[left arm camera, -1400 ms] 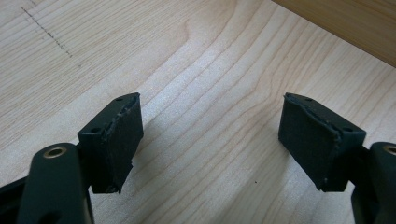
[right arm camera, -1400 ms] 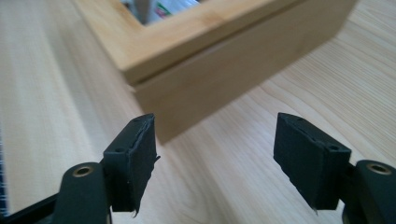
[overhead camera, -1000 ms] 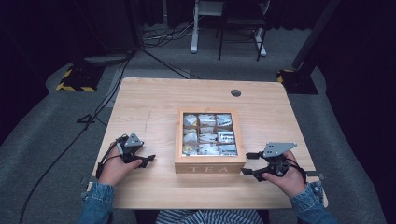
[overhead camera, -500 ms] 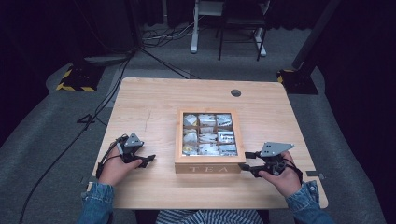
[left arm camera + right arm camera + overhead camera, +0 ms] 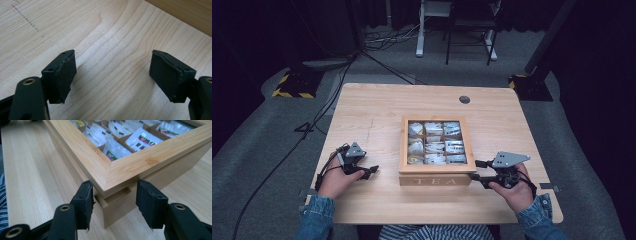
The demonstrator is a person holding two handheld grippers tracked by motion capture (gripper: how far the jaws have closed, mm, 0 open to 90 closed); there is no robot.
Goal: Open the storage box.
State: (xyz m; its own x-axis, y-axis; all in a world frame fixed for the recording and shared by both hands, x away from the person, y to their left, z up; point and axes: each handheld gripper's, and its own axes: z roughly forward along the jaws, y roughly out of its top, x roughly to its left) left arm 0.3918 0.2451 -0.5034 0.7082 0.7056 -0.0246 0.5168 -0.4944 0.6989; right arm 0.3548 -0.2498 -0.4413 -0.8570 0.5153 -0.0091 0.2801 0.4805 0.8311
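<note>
Two grippers wait by the table's (image 5: 377,107) near edge: left gripper (image 5: 371,171) released and empty, right gripper (image 5: 113,202) just narrowed around the tea box's (image 5: 435,179) near right corner, pads apparently not yet pressing; lifting the lid (image 5: 130,167) likely follows.

Right gripper (image 5: 113,205): two black jaws rise from the bottom edge, one left of centre, one right of centre. They have just been closing; the near corner of the wooden tea box (image 5: 110,202) sits between them. Left pad lies against the corner's side; right pad looks just clear of the box wall, contact uncertain. The glass-topped lid frame (image 5: 130,166) runs from centre to the upper corners. White tea sachets (image 5: 117,150) show through it at top centre. Pale worktop (image 5: 32,170) fills the left.
</note>
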